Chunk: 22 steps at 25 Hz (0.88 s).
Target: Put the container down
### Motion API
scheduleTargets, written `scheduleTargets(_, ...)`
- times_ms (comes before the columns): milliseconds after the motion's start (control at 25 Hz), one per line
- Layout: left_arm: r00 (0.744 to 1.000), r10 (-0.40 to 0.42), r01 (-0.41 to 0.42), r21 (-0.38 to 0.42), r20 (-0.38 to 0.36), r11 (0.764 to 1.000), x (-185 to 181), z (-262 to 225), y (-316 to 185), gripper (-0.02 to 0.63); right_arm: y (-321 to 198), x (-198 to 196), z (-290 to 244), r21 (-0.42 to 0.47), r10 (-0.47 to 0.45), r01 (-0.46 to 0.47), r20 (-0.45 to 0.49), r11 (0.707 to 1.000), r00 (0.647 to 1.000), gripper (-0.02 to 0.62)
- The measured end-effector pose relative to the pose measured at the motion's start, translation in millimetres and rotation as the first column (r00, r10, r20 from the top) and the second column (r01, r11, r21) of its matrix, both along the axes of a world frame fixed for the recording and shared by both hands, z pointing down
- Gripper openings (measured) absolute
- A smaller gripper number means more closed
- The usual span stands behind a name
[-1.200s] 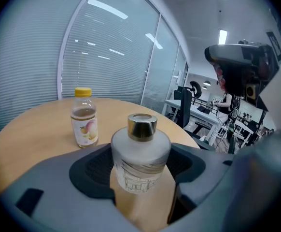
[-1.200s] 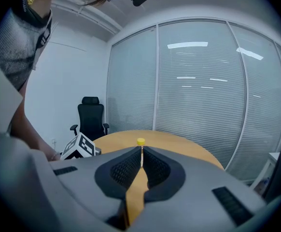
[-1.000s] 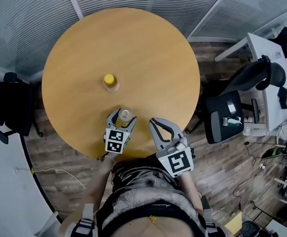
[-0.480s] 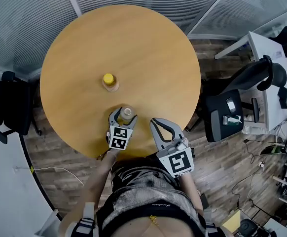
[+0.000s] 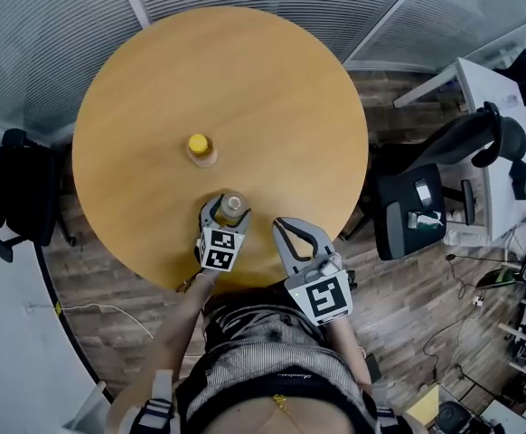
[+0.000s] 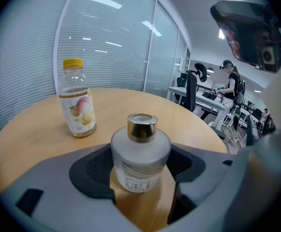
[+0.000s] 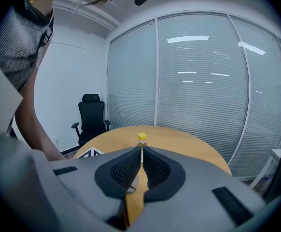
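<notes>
A frosted glass container [image 5: 231, 204] with a gold cap [image 6: 142, 127] stands upright between the jaws of my left gripper [image 5: 227, 213], near the front edge of the round wooden table [image 5: 272, 98]. Both pads press its sides [image 6: 140, 161], so the gripper is shut on it. Its base is at or just above the tabletop; I cannot tell which. My right gripper [image 5: 286, 231] hangs at the table's front edge, right of the left one, shut with nothing between its jaws [image 7: 141, 163].
A clear juice bottle with a yellow cap [image 5: 200, 148] [image 6: 77, 100] [image 7: 141, 138] stands mid-table, just beyond the container. Black office chairs [image 5: 417, 206] [image 5: 19, 188] flank the table. A white desk [image 5: 493, 152] is at the right, and glass partitions with blinds at the back.
My left gripper with the container has shifted slightly forward and right over the table. The right gripper has barely moved.
</notes>
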<state>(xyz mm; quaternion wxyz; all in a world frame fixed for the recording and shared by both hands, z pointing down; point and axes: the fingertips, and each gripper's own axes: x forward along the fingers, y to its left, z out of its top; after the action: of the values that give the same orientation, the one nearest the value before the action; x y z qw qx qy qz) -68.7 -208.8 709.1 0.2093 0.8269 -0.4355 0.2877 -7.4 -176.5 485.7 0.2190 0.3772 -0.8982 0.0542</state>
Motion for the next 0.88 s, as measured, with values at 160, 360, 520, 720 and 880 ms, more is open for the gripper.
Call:
scheduleTargets(160, 1.000, 0.003, -0.003, -0.003, 0.006, 1.000, -2.5, 1.5, 3.3, 0.324, 0.2, -2.8, 0.3, -0.002, -0.002, 0.002, 0.007, 1.000, 1.000, 0.023)
scheduleTargets(360, 1.000, -0.001, 0.001, -0.009, 0.015, 1.000, -3.1, 1.9, 6.2, 0.324, -0.5, -1.8, -0.7, -0.001, -0.005, 0.005, 0.003, 1.000, 1.000, 0.023)
scheduleTargets(520, 1.000, 0.000, 0.000, -0.013, 0.014, 1.000, -4.6, 3.1, 6.8, 0.324, -0.7, -2.6, 0.1, -0.001, -0.004, 0.004, 0.001, 1.000, 1.000, 0.023)
scheduleTargets(720, 1.000, 0.006, -0.005, -0.013, 0.018, 1.000, -4.1, 3.7, 7.6, 0.324, -1.5, -1.8, 0.4, 0.001, -0.008, 0.008, 0.000, 1.000, 1.000, 0.023)
scheduleTargets(880, 1.000, 0.008, -0.008, -0.013, 0.023, 1.000, -3.7, 3.7, 9.4, 0.324, -1.3, -1.3, -0.4, 0.001, -0.009, 0.009, 0.000, 1.000, 1.000, 0.023)
